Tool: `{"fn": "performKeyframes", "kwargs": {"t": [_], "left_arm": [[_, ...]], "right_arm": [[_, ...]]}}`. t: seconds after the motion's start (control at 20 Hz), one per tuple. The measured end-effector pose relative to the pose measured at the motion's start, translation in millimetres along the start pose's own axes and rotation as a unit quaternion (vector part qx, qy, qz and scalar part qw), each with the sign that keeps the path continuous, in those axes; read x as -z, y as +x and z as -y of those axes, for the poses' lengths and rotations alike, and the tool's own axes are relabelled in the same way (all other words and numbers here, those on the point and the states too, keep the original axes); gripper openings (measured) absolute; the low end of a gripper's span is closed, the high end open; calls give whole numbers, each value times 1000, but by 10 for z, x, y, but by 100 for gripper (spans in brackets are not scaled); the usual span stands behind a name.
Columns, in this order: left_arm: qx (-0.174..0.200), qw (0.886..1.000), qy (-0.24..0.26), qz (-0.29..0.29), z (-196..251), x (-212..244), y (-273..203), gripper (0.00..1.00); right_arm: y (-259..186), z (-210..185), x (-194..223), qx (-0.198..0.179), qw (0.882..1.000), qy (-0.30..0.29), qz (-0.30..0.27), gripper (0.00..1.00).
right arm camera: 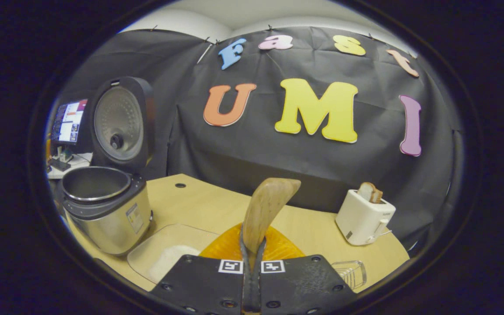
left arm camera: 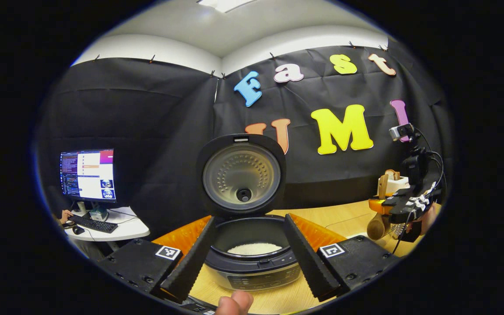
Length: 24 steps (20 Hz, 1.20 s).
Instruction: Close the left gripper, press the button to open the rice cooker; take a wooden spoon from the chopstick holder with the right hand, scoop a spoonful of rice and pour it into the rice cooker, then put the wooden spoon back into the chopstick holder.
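L gripper (left arm camera: pixel 252 258) hangs just in front of the rice cooker (left arm camera: pixel 252 262) w/ fingers spread wide, one each side of the pot mouth, nothing between them; a fingertip of the holding hand (left arm camera: pixel 234 302) shows at the bottom edge, nearer than the cooker; cooker lid (left arm camera: pixel 241 175) stands up open behind the pot, a small heap of white rice (left arm camera: pixel 254 249) lies in the pot bottom; R gripper (right arm camera: pixel 251 262) has fingers pressed together on the wooden spoon (right arm camera: pixel 267 210), pinching its handle, bowl up & tilted right, well right of the cooker; a shallow clear tray (right arm camera: pixel 164 251) w/ rice lies on the wooden table (right arm camera: pixel 199 205) just right of the cooker's base; a small clear dish (right arm camera: pixel 350 273) sits farther right; a white toaster (right arm camera: pixel 363 216) w/ bread stands well right of the cooker near the wall; a monitor (left arm camera: pixel 88 175) & keyboard (left arm camera: pixel 94 224) sit on a side desk left of and beyond the cooker; chopstick holder: can't tell where.
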<state>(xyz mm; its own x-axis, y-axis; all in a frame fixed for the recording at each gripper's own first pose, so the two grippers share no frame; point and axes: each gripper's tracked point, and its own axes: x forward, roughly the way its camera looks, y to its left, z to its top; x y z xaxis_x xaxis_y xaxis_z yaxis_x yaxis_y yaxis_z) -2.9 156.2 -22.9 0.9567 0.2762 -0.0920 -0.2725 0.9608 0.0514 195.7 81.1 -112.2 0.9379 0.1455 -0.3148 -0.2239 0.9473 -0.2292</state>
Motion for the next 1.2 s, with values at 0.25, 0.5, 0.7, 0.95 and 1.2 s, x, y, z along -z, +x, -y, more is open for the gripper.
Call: {"fn": "performKeyframes", "kwargs": {"t": [0.25,0.5,0.7,0.95,1.2], "left_arm": [[2,1000,0,4,-82,-28,-8,99],[2,1000,-7,-6,-176,14,-9,99],[-2,1000,-10,-2,-274,13,-13,99],[-21,1000,-8,-6,-423,51,-6,99],[-17,1000,5,-4,-371,41,-5,99]], "right_arm": [[78,-85,185,17,1000,-9,-13,0],[130,-457,222,-9,999,23,-28,0],[142,-782,179,-40,997,48,-34,0],[121,-958,164,-58,993,91,-42,0],[127,-1031,135,-75,984,153,-60,0]]}}
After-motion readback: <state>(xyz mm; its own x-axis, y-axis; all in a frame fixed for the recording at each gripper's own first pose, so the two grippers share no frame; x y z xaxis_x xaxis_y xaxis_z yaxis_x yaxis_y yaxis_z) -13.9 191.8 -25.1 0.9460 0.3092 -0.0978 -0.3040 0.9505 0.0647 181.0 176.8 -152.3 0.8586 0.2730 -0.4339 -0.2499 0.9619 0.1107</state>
